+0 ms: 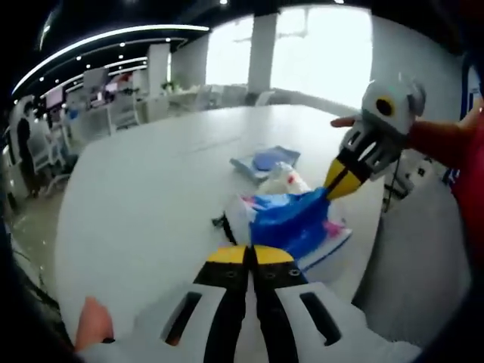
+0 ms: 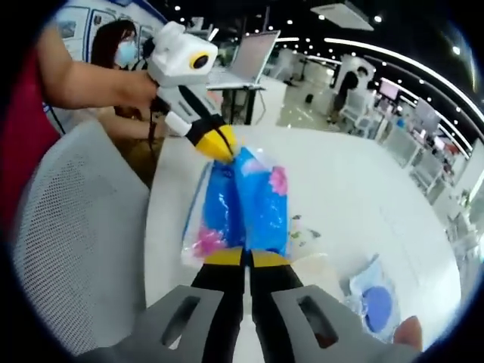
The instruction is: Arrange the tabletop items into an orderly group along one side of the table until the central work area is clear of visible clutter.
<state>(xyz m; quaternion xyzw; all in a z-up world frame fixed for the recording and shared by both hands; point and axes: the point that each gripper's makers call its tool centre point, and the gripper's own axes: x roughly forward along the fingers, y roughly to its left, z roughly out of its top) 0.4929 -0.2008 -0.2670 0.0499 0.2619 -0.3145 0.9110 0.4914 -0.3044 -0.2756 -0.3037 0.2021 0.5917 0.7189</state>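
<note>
A blue plastic packet [image 1: 291,219] with pink flower print lies stretched over the near edge of the white table [image 1: 151,189]. My left gripper [image 1: 249,255] is shut on one end of it. My right gripper [image 1: 342,179] comes in from the right and pinches the other end. In the right gripper view, the blue packet [image 2: 246,204] runs from my right gripper [image 2: 246,258], shut on its near edge, up to my left gripper [image 2: 218,142], held by a person's hand.
A clear pouch holding a blue round piece [image 1: 266,160] [image 2: 376,302] and a crumpled white bag [image 1: 283,180] [image 2: 302,236] lie just beyond the packet. A grey mesh chair [image 2: 76,242] stands against the table edge. A laptop [image 2: 253,51] sits on a farther desk.
</note>
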